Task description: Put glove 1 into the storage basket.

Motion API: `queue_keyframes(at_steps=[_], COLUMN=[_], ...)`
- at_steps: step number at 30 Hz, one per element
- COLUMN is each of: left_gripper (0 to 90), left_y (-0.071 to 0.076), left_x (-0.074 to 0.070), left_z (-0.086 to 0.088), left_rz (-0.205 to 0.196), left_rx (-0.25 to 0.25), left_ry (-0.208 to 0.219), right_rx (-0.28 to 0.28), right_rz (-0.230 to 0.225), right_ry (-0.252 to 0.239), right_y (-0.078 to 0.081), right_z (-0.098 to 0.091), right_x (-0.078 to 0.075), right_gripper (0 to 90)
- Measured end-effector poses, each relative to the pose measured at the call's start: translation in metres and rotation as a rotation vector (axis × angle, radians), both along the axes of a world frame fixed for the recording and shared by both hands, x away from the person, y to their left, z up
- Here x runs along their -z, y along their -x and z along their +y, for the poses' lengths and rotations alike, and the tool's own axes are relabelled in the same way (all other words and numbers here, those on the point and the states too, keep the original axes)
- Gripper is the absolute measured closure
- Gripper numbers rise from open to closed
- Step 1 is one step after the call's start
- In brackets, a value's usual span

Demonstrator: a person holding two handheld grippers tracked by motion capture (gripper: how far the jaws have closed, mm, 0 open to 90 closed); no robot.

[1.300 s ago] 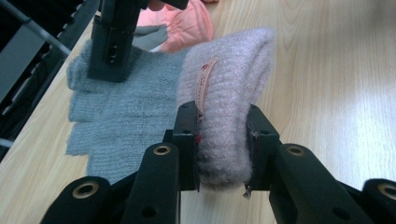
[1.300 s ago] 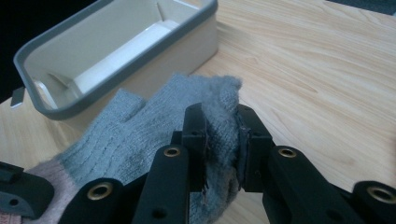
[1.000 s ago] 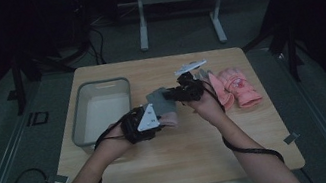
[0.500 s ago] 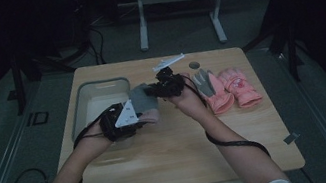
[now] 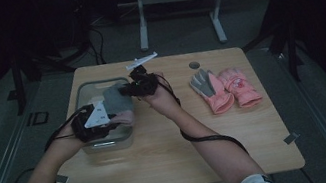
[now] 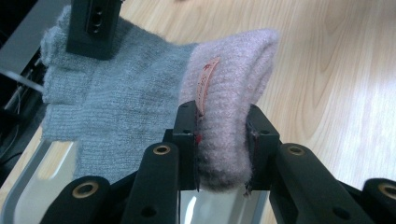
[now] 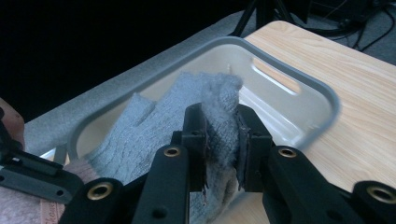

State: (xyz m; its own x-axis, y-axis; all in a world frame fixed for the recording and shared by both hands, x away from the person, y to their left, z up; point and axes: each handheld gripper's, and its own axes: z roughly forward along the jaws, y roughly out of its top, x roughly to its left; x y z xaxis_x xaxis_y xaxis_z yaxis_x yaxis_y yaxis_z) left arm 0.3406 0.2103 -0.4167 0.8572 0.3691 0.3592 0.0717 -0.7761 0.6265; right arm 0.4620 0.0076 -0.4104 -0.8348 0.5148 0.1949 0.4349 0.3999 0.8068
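A knit glove (image 5: 116, 101), grey with a pink cuff, hangs stretched between both grippers over a clear plastic bin (image 5: 81, 93). My left gripper (image 6: 222, 140) is shut on the pink cuff (image 6: 233, 84), which carries a small label. My right gripper (image 7: 222, 135) is shut on the grey finger end (image 7: 219, 102). In the high view the left gripper (image 5: 110, 122) is at the bin's near right side and the right gripper (image 5: 126, 91) over its right rim. Below the glove, the right gripper view has the bin (image 7: 322, 93).
Two pink gloves (image 5: 234, 86) lie side by side on the right half of the wooden table (image 5: 170, 146), the left one palm up with a grey palm (image 5: 205, 86). A small round hole (image 5: 194, 64) sits behind them. The bin stands at the table's left edge.
Both hands have carried the glove leftward, from above the table's middle to above the bin. Both grips stay the same.
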Motion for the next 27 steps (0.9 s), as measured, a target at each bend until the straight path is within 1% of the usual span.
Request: queue_keyframes(at_steps=[1,4,6,8,9,10,13,14,17,20,21,22,23,25,27], left_gripper=[70.6,70.5,70.5,70.4,70.4,70.4,70.4,70.4,70.3,70.1,70.0,70.0,70.0,70.0,69.8], left_y=[-0.001,-0.004,-0.007,-0.012,-0.014,-0.018,-0.027,-0.03,-0.038,-0.046,-0.048,-0.05,-0.053,-0.058,-0.063], left_x=[0.0,0.0,0.0,0.004,0.007,0.01,0.018,0.02,0.024,0.03,0.033,0.037,0.04,0.045,0.049], left_z=[0.005,0.016,0.021,0.025,0.026,0.026,0.027,0.027,0.029,0.03,0.029,0.029,0.028,0.026,0.025], left_rz=[0.008,0.036,0.055,0.057,0.063,0.079,0.103,0.112,0.144,0.168,0.163,0.154,0.161,0.163,0.168], left_rx=[-0.002,-0.015,-0.004,0.01,0.016,0.016,0.01,0.011,0.019,0.041,0.047,0.061,0.07,0.092,0.113], left_ry=[-0.001,-0.023,-0.03,-0.043,-0.044,-0.042,-0.073,-0.073,-0.093,-0.108,-0.124,-0.15,-0.153,-0.174,-0.189], right_rx=[-0.003,-0.011,-0.01,-0.005,-0.001,0.008,0.032,0.041,0.058,0.068,0.069,0.076,0.085,0.094,0.101], right_rz=[0.007,0.021,0.028,0.023,0.021,0.023,0.035,0.045,0.066,0.072,0.074,0.077,0.088,0.103,0.106], right_ry=[-0.003,-0.008,-0.01,0.001,0.005,0.008,0.018,0.016,0.023,0.051,0.06,0.062,0.063,0.066,0.073], right_y=[-0.001,-0.003,-0.005,-0.006,-0.006,-0.008,-0.012,-0.014,-0.019,-0.022,-0.023,-0.024,-0.026,-0.028,-0.03], right_z=[0.005,0.016,0.021,0.026,0.028,0.03,0.035,0.036,0.038,0.042,0.043,0.044,0.044,0.043,0.043], right_x=[0.001,0.006,0.009,0.013,0.015,0.018,0.028,0.032,0.042,0.051,0.054,0.057,0.06,0.064,0.067], right_gripper=[76.5,76.4,76.3,76.4,76.3,76.4,76.4,76.4,76.3,76.1,76.0,75.9,75.9,75.8,75.6])
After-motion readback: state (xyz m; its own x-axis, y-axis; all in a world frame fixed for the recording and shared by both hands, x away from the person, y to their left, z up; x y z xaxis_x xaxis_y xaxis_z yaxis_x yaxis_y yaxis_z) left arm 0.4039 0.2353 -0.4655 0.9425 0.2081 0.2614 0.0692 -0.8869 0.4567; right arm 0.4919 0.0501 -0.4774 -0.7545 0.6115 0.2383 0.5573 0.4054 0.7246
